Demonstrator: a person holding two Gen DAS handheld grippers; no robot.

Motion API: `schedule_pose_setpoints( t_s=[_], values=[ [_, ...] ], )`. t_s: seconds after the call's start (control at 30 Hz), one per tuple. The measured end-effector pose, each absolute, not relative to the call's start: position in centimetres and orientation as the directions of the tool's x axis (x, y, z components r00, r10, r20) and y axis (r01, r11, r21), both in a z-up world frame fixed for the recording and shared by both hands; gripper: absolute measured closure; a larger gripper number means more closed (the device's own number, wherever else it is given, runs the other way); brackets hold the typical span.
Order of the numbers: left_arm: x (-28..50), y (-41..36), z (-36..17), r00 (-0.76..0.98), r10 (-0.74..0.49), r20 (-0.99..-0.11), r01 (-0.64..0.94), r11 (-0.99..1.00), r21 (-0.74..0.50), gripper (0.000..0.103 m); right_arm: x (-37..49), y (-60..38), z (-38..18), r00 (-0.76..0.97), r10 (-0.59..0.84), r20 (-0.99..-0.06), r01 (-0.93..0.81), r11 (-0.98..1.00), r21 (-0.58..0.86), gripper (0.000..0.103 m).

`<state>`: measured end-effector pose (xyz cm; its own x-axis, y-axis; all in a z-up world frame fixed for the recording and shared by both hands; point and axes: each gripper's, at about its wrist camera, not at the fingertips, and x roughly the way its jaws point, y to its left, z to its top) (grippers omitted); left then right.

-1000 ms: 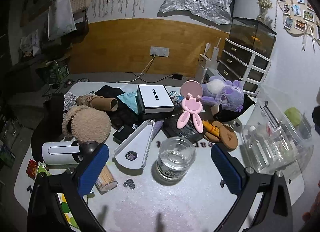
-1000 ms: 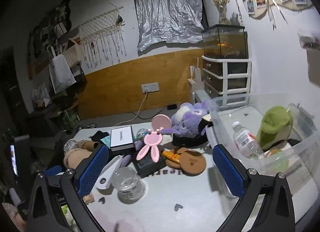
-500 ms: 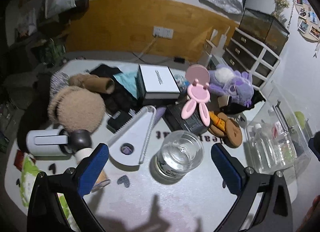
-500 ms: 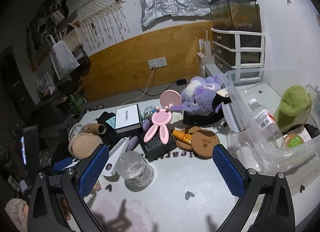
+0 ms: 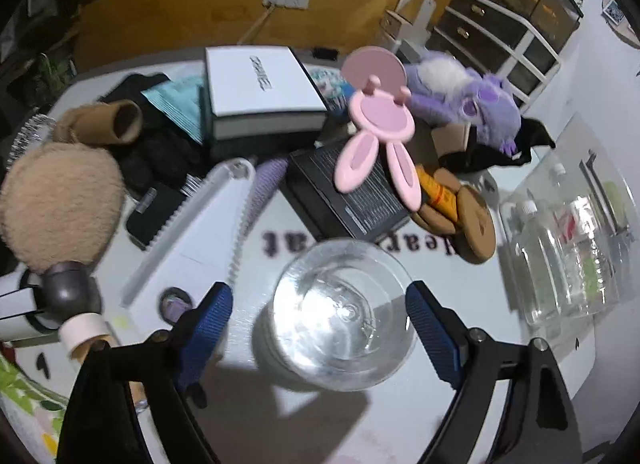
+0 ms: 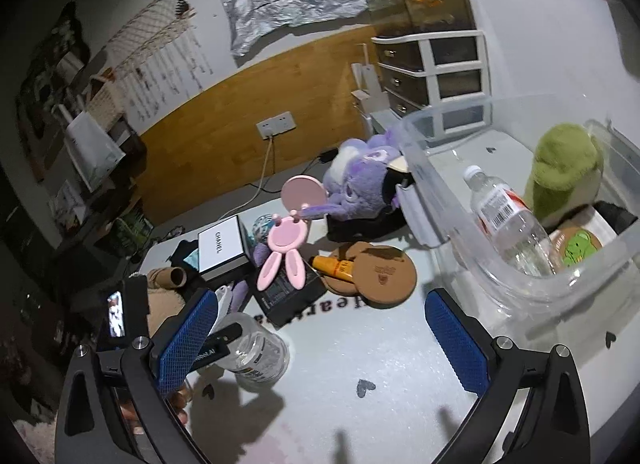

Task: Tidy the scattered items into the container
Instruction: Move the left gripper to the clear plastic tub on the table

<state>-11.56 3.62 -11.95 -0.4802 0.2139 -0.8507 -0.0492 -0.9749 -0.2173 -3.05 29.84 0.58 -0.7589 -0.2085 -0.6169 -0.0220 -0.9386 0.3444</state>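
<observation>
Jar: glass jar [image 5: 344,314] on near table [image 5: 400,416], left of the bin [image 6: 500,264] — hard, slick, breakable.
Grip: my left gripper [image 5: 320,328] closing around its sides, not touching yet.
Right gripper [image 6: 320,344]: open, empty.

Left gripper [image 5: 320,328], right gripper [image 6: 320,342]: black frames, blue cross-hatched finger pads [image 6: 456,346], silver screws.

The room is dim, with black curved corners – the edges bend round. Dark shadows fall toward the cameras on the white table [image 6: 360,348]. The glass jar [image 5: 344,320] shines and looks blurry.
</observation>
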Motion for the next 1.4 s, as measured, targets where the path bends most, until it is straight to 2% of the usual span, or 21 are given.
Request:
schedule_pose_setpoints(
  t_s=[0.33,0.7,0.83,1.07,1.23,1.4],
  values=[
    [-10.6,6.8,-12.1,-0.443,0.317,-0.839,-0.196,-0.947,-0.254,0.025,-3.2,29.9,0.2,-0.747,-0.220,-0.628,-0.026,-0.933,0.358,0.000],
    [-6.8,12.4,-12.6,-0.271,0.476,-0.837,-0.469,-0.824,-0.317,0.028,-2.5,31.2,0.1,-0.751,-0.205,-0.627,-0.065,-0.923,0.380,0.000],
    [-5.3,13.7,-12.3,-0.230,0.500,-0.835,-0.541,-0.779,-0.317,0.026,-2.2,32.4,0.1,-0.737,-0.186,-0.650,-0.079,-0.931,0.357,0.000],
    [-4.4,11.2,-9.9,-0.304,0.509,-0.805,-0.502,-0.804,-0.319,0.026,-0.3,34.4,-3.0,-0.621,-0.197,-0.759,-0.064,-0.952,0.300,0.000],
    [-4.6,8.5,-9.1,-0.391,0.419,-0.820,-0.396,-0.880,-0.261,0.026,0.6,35.3,-6.8,-0.528,-0.180,-0.830,-0.097,-0.958,0.270,0.000],
    [-5.0,8.1,-9.9,-0.380,0.370,-0.848,-0.345,-0.907,-0.241,0.026,-0.2,35.6,-9.8,-0.480,-0.186,-0.858,-0.131,-0.951,0.279,0.000]
  ],
)
